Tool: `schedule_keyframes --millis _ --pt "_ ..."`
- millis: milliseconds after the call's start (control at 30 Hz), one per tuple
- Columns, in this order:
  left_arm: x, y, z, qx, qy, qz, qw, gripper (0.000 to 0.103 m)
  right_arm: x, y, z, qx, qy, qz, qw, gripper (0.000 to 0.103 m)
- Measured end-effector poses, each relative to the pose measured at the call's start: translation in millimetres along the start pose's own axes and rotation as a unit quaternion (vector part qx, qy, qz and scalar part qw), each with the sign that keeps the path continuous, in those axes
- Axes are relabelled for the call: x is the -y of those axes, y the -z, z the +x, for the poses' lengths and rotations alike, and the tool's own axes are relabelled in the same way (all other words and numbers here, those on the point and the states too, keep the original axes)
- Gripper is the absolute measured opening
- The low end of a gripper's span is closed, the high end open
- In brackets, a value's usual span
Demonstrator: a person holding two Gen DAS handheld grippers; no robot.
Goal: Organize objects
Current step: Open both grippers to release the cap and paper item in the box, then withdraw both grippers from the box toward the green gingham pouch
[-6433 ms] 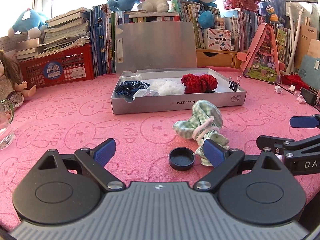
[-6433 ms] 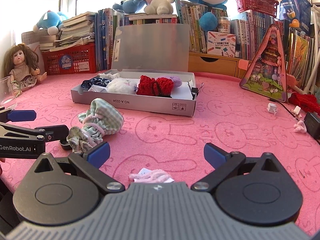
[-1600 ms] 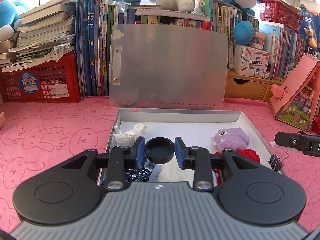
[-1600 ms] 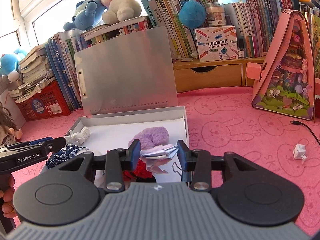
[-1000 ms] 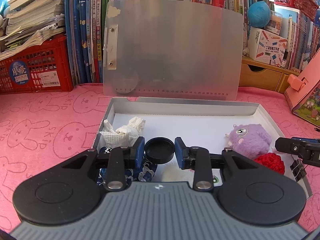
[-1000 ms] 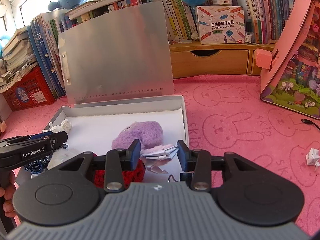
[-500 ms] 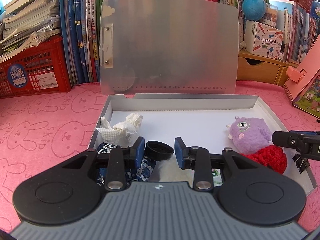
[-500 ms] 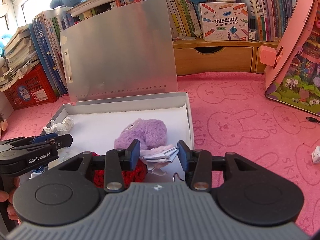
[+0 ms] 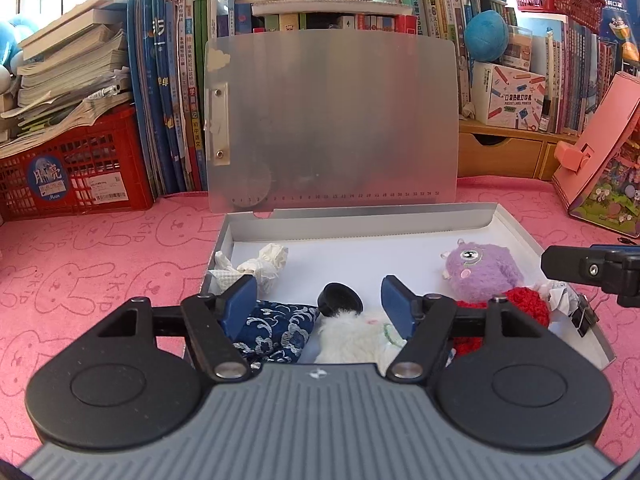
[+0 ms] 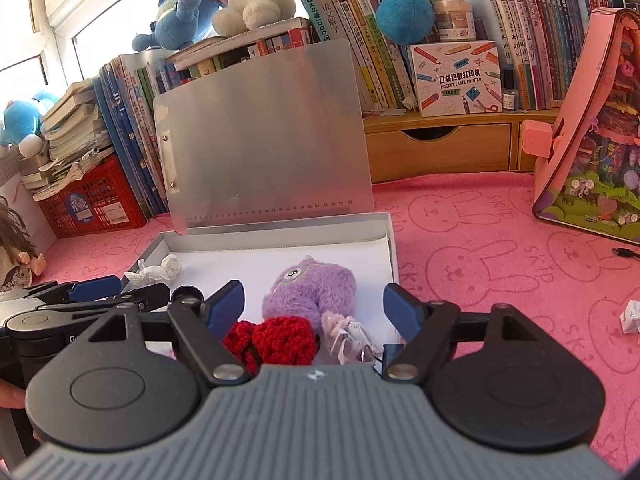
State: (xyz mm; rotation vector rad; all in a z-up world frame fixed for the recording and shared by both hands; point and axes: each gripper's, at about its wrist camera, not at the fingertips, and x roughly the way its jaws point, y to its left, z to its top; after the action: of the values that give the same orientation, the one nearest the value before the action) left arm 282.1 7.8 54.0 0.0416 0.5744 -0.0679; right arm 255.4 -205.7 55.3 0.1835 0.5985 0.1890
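A grey shallow box (image 9: 516, 226) with its lid up holds the sorted things. In the left wrist view my left gripper (image 9: 318, 298) has its jaws opening over the box; the black round cap (image 9: 340, 300) lies tilted on the white fluffy item (image 9: 352, 336), free of the pads. A dark blue patterned pouch (image 9: 272, 332) and crumpled white tissue (image 9: 264, 262) lie at its left. My right gripper (image 10: 314, 304) is also opening; the pink-and-white paper bundle (image 10: 348, 336) rests in the box beside the purple plush (image 10: 316, 284) and red knitted piece (image 10: 280, 336), touching no pad.
Books, plush toys and a red crate (image 9: 72, 176) line the back. A pink toy house (image 10: 592, 128) stands at the right, a wooden drawer unit (image 10: 440, 148) behind the box. A small white scrap (image 10: 632, 316) lies on the pink bunny cloth (image 10: 500, 248). A doll (image 10: 16, 248) sits far left.
Both grippers opened. The black cap dropped from the left jaws onto the white fluffy item. The paper bundle left the right jaws and lies in the box. Both hands drew back and up slightly.
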Motion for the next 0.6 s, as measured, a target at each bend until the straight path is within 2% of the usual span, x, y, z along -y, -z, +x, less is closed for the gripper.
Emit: schedule_keyframes --millis 167,600 --pt "1.6 0.9 -20.0 0.011 0.011 0.002 0.9999 0.083 2.0 1.7 -11.2 0.004 -0.014 0.015 1.000 0.090" --pt "13.8 26.8 -85.2 0.033 0.060 0.025 0.9974 0.086 2.1 16.9 -56.2 0.029 -0.058 0.032 0.997 0.096"
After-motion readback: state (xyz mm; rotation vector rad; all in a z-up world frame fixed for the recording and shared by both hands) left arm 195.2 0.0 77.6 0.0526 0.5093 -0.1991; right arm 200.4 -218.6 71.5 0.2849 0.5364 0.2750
